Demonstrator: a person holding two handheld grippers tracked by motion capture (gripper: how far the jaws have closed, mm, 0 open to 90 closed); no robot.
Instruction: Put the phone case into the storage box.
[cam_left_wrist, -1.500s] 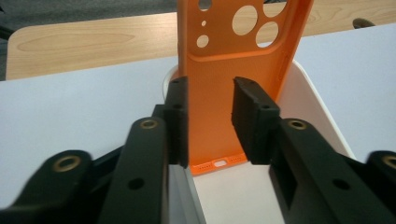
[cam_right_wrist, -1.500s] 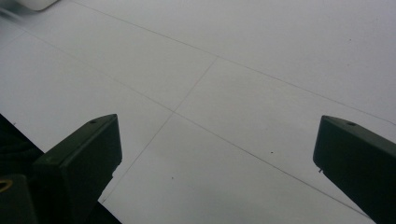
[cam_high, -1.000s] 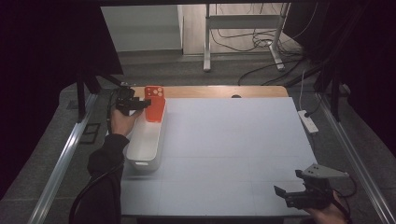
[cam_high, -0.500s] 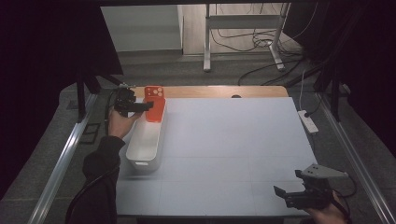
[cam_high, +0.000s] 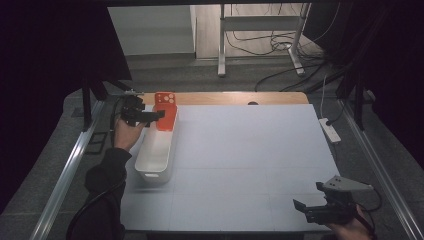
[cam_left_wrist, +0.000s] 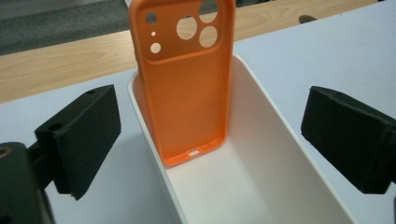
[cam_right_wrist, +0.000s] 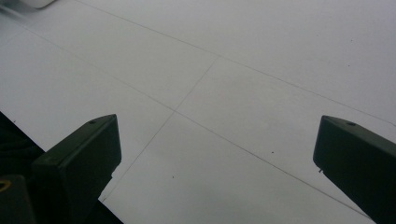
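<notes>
Since a second ago my left gripper (cam_high: 159, 116) has let its jaws spread and has drawn a little back from the orange phone case (cam_high: 165, 110), which it was clasping then; the jaws have just been opening, and the case is no longer pinched. In the left gripper view the two black pads (cam_left_wrist: 84, 135) stand wide, one on each side, with the case (cam_left_wrist: 184, 79) ahead of them and free of both. The case stands nearly upright at the far end of the white bin (cam_high: 156, 155), its bottom edge on the bin's floor and its back leaning against the far wall, camera cut-outs at the top. The inside of the case faces me.

The bin (cam_left_wrist: 275, 186) is a long, narrow white tub lying along the left edge of the desk (cam_high: 250, 160), its far end close to the far left corner, just short of the wooden strip (cam_high: 225, 98) that runs along the desk's far edge. My left hand (cam_high: 127, 132) holds the gripper just left of the bin's far end.

My right gripper (cam_high: 306, 210) hangs over the near right corner of the desk, where it was before, well apart from the bin. In the right gripper view its jaws stand wide with bare white desk surface (cam_right_wrist: 243, 93) between them, grasping nothing.
</notes>
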